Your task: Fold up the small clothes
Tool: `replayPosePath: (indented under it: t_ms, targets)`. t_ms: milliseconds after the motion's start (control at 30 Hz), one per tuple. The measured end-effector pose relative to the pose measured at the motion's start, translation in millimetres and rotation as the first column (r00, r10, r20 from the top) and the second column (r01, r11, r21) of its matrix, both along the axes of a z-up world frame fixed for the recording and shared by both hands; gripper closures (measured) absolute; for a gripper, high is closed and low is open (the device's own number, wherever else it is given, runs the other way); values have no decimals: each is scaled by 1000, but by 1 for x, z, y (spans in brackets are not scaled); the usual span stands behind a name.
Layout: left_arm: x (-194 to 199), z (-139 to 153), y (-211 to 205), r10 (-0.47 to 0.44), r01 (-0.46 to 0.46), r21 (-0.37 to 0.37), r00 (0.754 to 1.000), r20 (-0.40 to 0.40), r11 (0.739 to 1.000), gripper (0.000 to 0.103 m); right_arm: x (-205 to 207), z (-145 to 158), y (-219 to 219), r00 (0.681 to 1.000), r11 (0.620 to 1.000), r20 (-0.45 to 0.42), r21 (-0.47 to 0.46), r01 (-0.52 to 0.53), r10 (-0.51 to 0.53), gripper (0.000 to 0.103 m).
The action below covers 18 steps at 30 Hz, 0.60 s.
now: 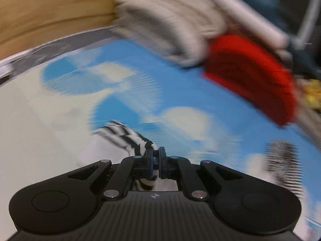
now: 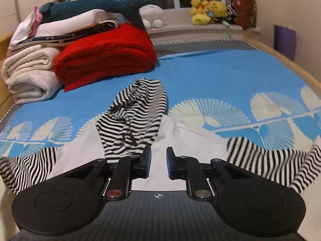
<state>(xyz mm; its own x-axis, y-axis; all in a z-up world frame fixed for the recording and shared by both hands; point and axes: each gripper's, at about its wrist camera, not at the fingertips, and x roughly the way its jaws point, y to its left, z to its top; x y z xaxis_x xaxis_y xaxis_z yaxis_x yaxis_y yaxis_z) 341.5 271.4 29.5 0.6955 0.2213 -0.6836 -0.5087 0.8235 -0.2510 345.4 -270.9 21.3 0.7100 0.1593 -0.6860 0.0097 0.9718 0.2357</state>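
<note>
A small garment with a white body (image 2: 176,132) and black-and-white striped sleeves and hood lies on the blue patterned bedspread (image 2: 210,74). The striped hood (image 2: 136,114) is bunched over the middle, one striped sleeve (image 2: 30,168) lies at the left and another (image 2: 270,160) at the right. My right gripper (image 2: 158,160) is open and empty just above the white body, beside the hood. My left gripper (image 1: 156,156) is shut on a striped part of the garment (image 1: 128,136); that view is motion-blurred. Another striped part (image 1: 284,160) lies at the right.
A folded red blanket (image 2: 106,58) and folded cream towels (image 2: 28,74) are stacked at the bed's far left, with folded linens and a plush shark (image 2: 100,5) on top. Yellow plush toys (image 2: 208,11) sit on the windowsill. The wooden bed frame (image 2: 280,56) runs along the right.
</note>
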Motion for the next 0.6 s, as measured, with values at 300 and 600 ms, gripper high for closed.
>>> replayPosePath:
  t_ms: [300, 600]
  targets:
    - [-5, 28, -228, -641, 660, -192, 751, 157, 726, 92, -4, -19, -19, 987, 991, -148, 109, 78, -61, 83]
    - [30, -4, -212, -537, 525, -115, 833, -130, 843, 73, 4, -47, -41, 942, 945, -293, 230, 233, -161, 71]
